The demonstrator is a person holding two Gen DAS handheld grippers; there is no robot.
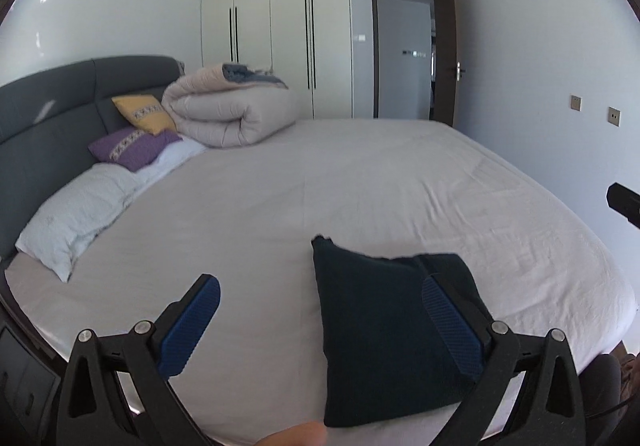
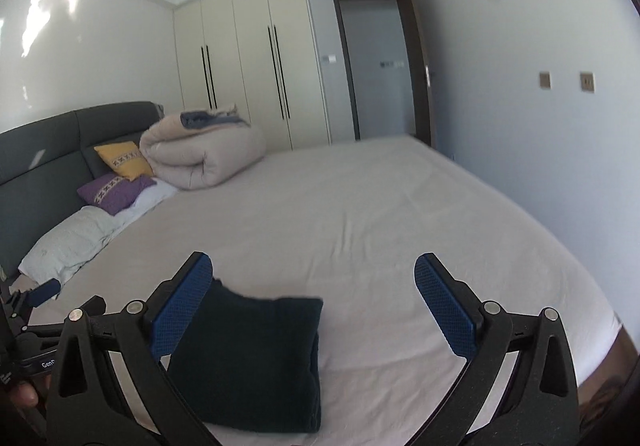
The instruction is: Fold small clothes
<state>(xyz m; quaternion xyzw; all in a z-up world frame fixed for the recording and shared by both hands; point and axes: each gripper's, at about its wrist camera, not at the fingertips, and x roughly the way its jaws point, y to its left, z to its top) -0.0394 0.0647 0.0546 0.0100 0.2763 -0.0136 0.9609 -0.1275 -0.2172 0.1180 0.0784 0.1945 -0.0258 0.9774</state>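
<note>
A dark navy folded garment [image 1: 376, 334] lies flat on the bed sheet [image 1: 320, 186] near the front edge. It also shows in the right wrist view [image 2: 256, 362]. My left gripper [image 1: 320, 310] is open and empty above the sheet; its right finger [image 1: 452, 326] is over the garment's right part. My right gripper [image 2: 314, 306] is open and empty; its left finger [image 2: 180, 310] overlaps the garment's left edge. The left gripper [image 2: 44, 292] shows at the far left of the right wrist view.
A rolled beige duvet [image 1: 232, 110], a yellow cushion [image 1: 144, 112], a purple cushion [image 1: 132, 146] and a white pillow [image 1: 76, 210] lie by the grey headboard [image 1: 48, 126]. A wardrobe [image 1: 276, 30] and an open door [image 1: 444, 46] stand beyond the bed.
</note>
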